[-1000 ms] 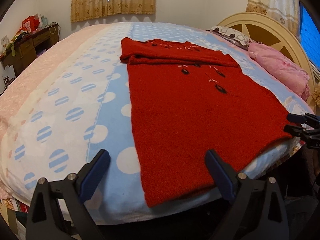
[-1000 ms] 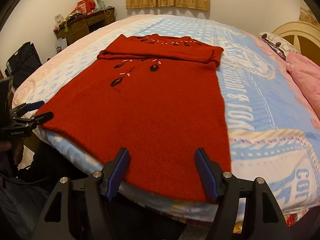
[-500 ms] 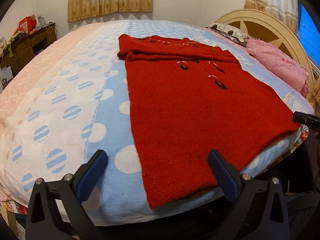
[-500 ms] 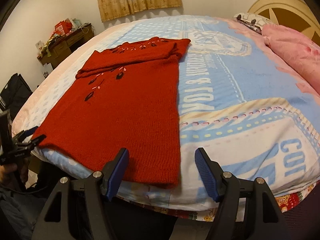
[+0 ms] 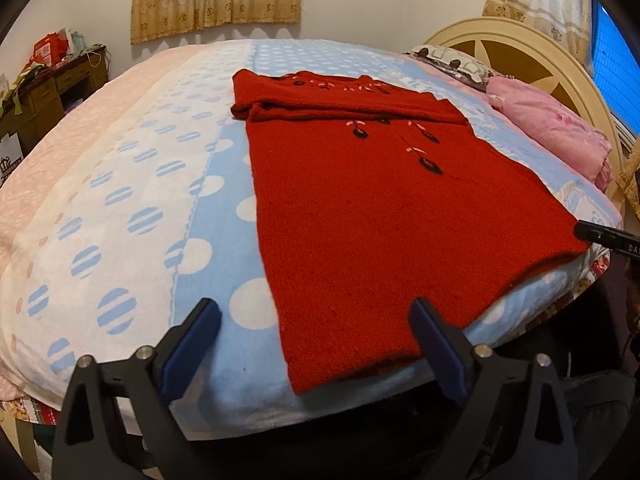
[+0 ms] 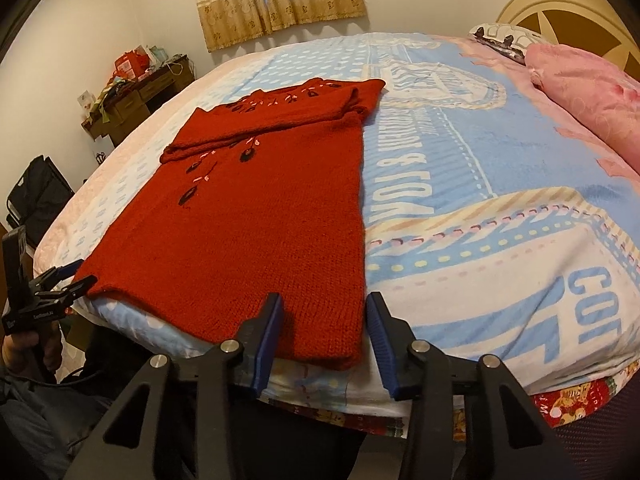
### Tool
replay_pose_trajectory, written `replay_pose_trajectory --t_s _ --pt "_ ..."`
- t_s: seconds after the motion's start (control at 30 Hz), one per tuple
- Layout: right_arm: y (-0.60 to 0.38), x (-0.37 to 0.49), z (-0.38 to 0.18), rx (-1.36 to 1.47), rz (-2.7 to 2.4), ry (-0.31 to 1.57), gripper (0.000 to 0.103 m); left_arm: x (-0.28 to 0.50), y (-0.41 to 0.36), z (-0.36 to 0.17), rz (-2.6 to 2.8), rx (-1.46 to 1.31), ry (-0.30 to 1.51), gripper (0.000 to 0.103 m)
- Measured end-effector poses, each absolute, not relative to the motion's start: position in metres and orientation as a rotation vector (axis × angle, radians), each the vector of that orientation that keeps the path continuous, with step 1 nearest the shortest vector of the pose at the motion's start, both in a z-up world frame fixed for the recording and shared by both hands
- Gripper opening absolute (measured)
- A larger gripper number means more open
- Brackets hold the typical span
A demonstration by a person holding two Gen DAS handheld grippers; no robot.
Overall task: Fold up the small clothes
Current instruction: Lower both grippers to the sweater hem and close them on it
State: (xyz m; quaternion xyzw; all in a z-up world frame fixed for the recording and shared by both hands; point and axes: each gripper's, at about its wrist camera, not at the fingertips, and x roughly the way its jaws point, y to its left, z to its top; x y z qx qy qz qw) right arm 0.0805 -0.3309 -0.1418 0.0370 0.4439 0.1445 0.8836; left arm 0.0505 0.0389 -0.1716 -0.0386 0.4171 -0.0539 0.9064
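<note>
**Red sweater flat on the bed, both grippers at its near hem**

Bedding first: a quilted bed cover with blue and white dots and stripes (image 5: 132, 216) fills the left wrist view to the left of the jaws, and a wooden desk piled with clutter (image 5: 48, 80) stands against the far wall beyond it. The left gripper with black arms and blue finger pads (image 5: 316, 346) has its jaws spread wide and grips nothing; the near left corner of the red knitted sweater with dark embroidered flowers (image 5: 372, 216) lies between them, over the bed's front edge. The sweater runs forward from the jaws, its sleeves folded across the far end. Right of the jaws, a pink pillow (image 5: 556, 136) rests against a cream curved headboard (image 5: 532, 56).

In the right wrist view the left gripper appears far left of the jaws, its tips at the sweater's left hem corner (image 6: 86, 284); whether they touch the fabric cannot be told. The right gripper, of the same black and blue build (image 6: 325, 334), has its jaws moderately apart, one on either side of the sweater's near right corner (image 6: 352, 344) without pinching it. To the right of these jaws spreads the printed blue part of the cover (image 6: 520, 208), with the pink pillow beyond.
</note>
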Motion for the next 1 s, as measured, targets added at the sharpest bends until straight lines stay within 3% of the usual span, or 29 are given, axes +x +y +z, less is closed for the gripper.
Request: replay_pose_trajectory --t_s 0.1,0.17,0.47,0.6,0.63,0.7,0.73,0.77,0.8,1.0 --pt "-0.333 0.079 -0.141 0.085 0.309 0.930 0.041 0.046 0.034 -0.167 -0.140 -0.072 0.859 0.070" --pt "-0.334 0.078 -0.141 0.090 0.312 0.933 0.041 0.044 0.030 -0.165 -0.152 -0.063 0.860 0.065" --pt "-0.337 0.078 -0.142 0.121 0.329 0.931 0.041 0.048 0.037 -0.165 -0.173 -0.127 0.873 0.067" --pt "-0.333 0.078 -0.144 0.089 0.326 0.918 0.027 0.047 0.040 -0.167 -0.194 -0.155 0.867 0.065" --pt "-0.331 0.077 -0.144 0.082 0.333 0.914 0.020 0.046 0.039 -0.166 -0.204 -0.155 0.866 0.062" --pt "-0.331 0.076 -0.142 0.101 0.371 0.903 0.010 0.045 0.038 -0.164 -0.229 -0.156 0.863 0.039" --pt "-0.332 0.075 -0.142 0.117 0.383 0.901 0.010 0.045 0.039 -0.164 -0.230 -0.158 0.861 0.034" --pt "-0.334 0.076 -0.143 0.128 0.386 0.900 0.009 0.045 0.040 -0.164 -0.231 -0.164 0.859 0.020" --pt "-0.335 0.076 -0.143 0.135 0.388 0.899 0.009 0.046 0.042 -0.164 -0.236 -0.175 0.861 0.016" --pt "-0.340 0.078 -0.145 0.187 0.403 0.897 0.009 0.044 0.036 -0.161 -0.205 -0.113 0.852 0.013"
